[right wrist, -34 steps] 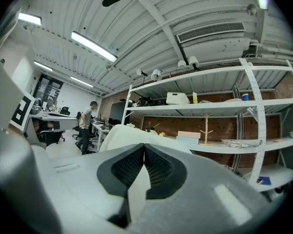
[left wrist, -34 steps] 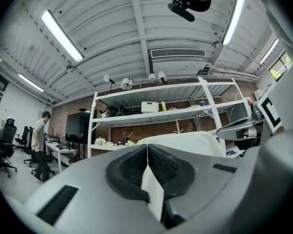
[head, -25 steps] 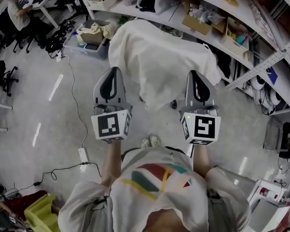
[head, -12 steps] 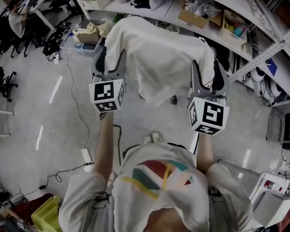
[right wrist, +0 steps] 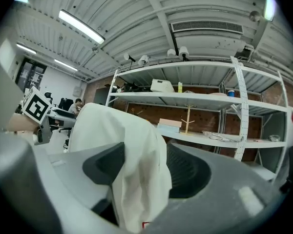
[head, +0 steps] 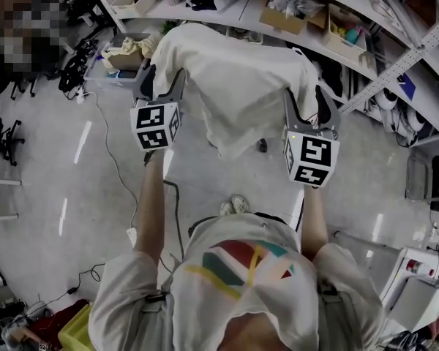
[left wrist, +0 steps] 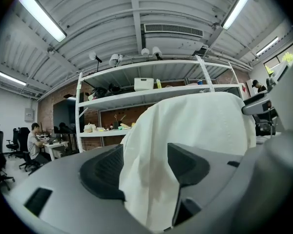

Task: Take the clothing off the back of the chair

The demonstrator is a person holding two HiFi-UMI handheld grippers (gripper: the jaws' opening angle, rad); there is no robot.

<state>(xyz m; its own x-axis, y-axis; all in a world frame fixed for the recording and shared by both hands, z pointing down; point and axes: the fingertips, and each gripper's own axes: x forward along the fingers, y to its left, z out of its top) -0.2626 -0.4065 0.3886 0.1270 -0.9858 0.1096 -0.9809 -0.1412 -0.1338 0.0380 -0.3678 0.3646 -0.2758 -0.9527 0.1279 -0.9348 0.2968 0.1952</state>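
White clothing (head: 234,79) drapes the chair back, upper centre. My left claw (head: 163,80) and right claw (head: 308,99) have just opened wide, cloth between their jaws, unpinched. I'd push deeper, close both on thick folds, then lift evenly.

Left gripper (head: 163,80) and right gripper (head: 308,102) just opened wide (clothing (head: 234,86) between each).

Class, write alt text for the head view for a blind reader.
Seen from above, a person holds the left claw and right claw at the top corners of a draped white garment; both sets of jaws have just opened, with cloth between them. Shelving stands behind.
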